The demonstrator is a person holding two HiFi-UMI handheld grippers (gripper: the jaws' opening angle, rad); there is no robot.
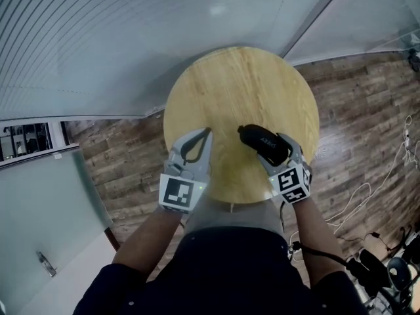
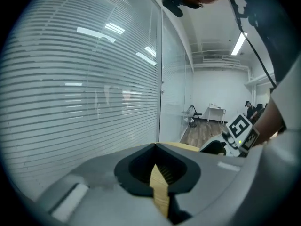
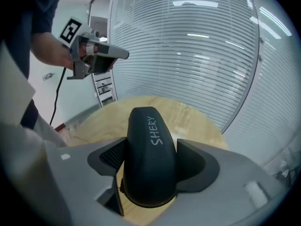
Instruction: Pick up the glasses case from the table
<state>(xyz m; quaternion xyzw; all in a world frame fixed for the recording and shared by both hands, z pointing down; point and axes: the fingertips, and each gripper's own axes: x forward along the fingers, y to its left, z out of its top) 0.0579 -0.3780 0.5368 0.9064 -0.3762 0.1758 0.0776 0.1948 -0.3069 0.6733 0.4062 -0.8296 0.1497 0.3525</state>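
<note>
Reaching forward with both bare forearms from a dark-sleeved torso, wrists side by side over the near edge of the round wooden tabletop [image 1: 243, 84]. Marker cubes turned up toward the head camera, the left cube [image 1: 178, 193] and the right cube [image 1: 293, 181] about level with each other.

On the right: angled steeply down and slightly inward, gripping the glasses case [image 1: 262, 142] in the right hand-held gripper [image 3: 150, 147] — dark pads pressed against both long sides. Case lengthwise along the jaws, its rounded far end jutting past the fingertips, white lettering "SHERY" on top, its near end deep in the throat of the jaws. Wood grain visible under and beyond it; contact with the tabletop not certain from any view.

On the left: tilted only a little below level, pointing toward the slatted glass wall [image 1: 98, 38]. Left hand-held gripper [image 1: 207, 132] closed and empty — fingertips meeting, just a thin wooden sliver of tabletop showing through the loop behind them. Well apart from the case, off to its left, not touching it.
</note>
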